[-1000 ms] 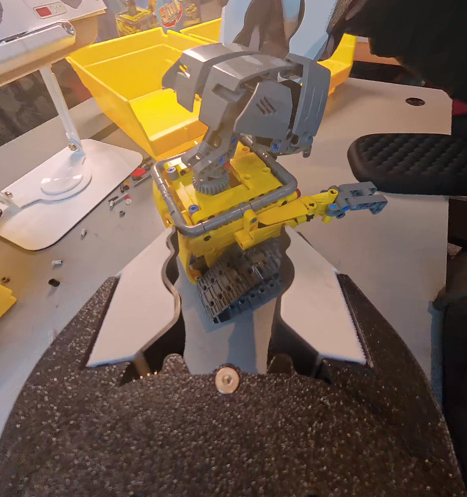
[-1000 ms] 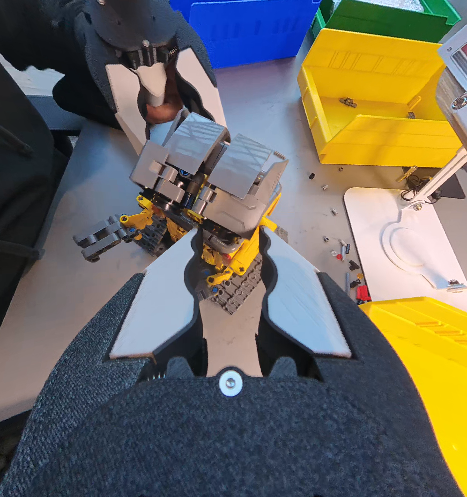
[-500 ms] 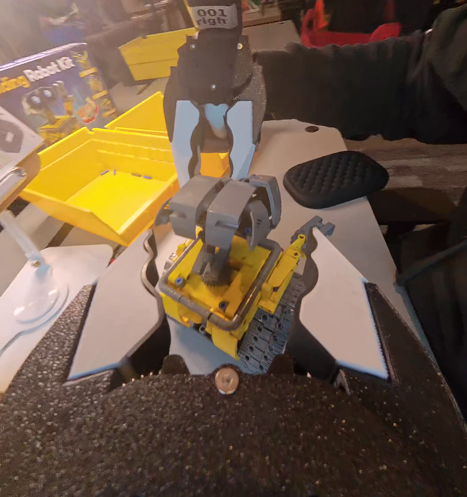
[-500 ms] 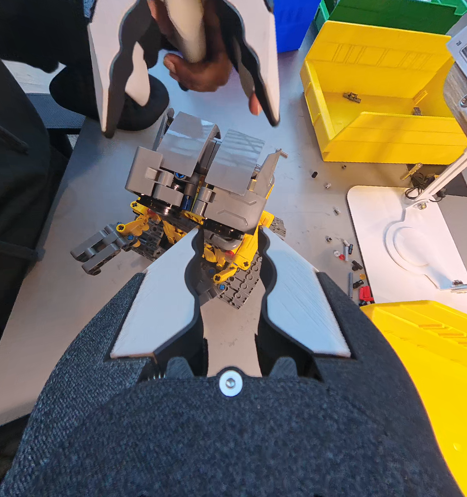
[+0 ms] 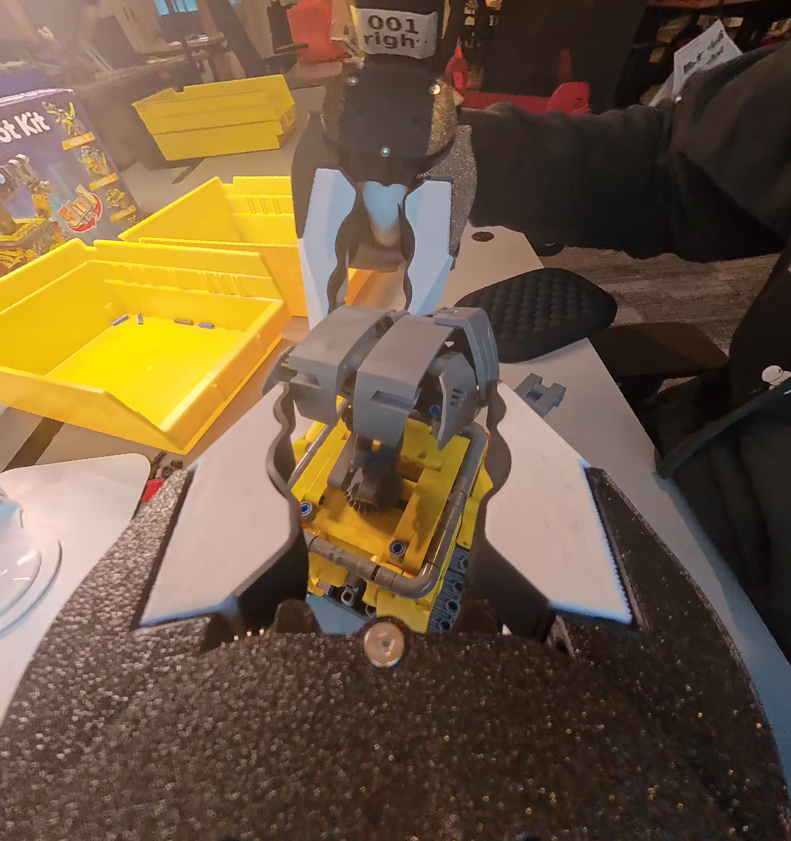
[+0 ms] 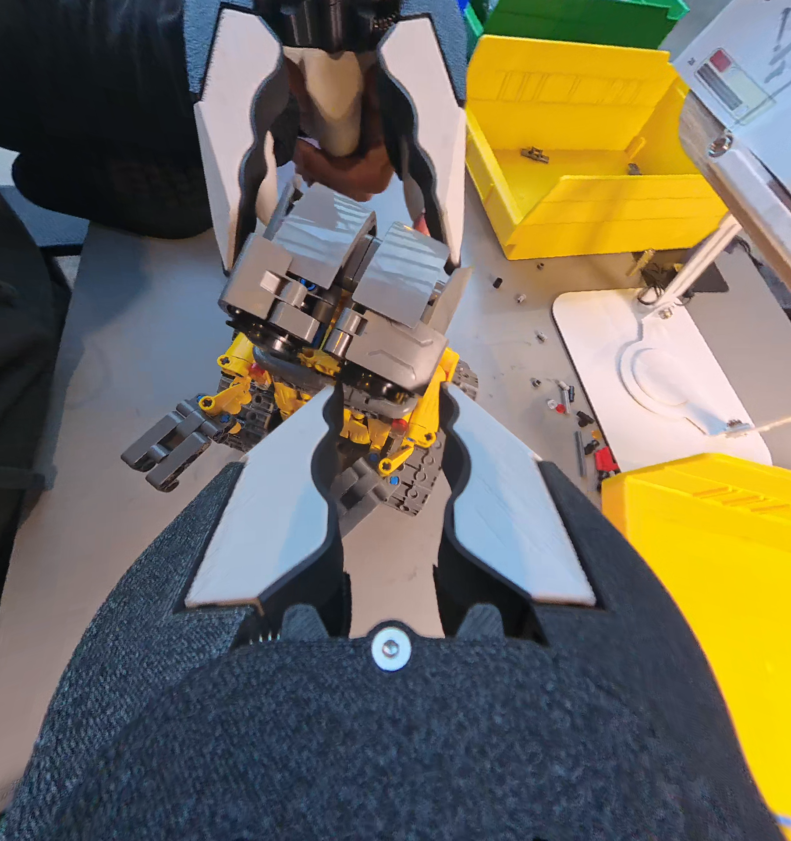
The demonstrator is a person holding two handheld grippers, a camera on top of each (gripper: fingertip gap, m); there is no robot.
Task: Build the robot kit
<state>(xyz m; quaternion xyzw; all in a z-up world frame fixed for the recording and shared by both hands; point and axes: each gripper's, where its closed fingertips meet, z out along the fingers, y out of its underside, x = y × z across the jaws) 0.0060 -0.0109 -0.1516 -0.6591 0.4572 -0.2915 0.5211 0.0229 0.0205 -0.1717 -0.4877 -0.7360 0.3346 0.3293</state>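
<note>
A yellow and grey brick-built toy robot (image 5: 384,514) with tracks and a grey head (image 5: 384,377) stands on the grey table (image 6: 134,364). My left gripper (image 5: 391,396) is open, and its fingers flank the robot's body and head from behind. In the right wrist view the left gripper (image 6: 341,266) straddles the back of the head (image 6: 339,273). My right gripper (image 6: 389,389) is open, with its fingertips at the robot's front, just under the head. In the left wrist view the right gripper (image 5: 373,314) comes down on the far side of the head. One grey claw arm (image 6: 166,446) sticks out sideways.
Yellow bins stand near the robot (image 5: 125,355) (image 6: 580,191) (image 6: 726,591), with a green bin (image 6: 580,18) behind. A white stand base (image 6: 648,377) and small loose parts (image 6: 580,423) lie beside it. A printed kit box (image 5: 33,173) and a black padded armrest (image 5: 539,309) border the table. The tips of one gripper are about 5 cm away from the tips of the other.
My left gripper has swung round behind the robot and moved in until its fingers flank the body and head. My right gripper has stayed at the robot's front with the same gap.
</note>
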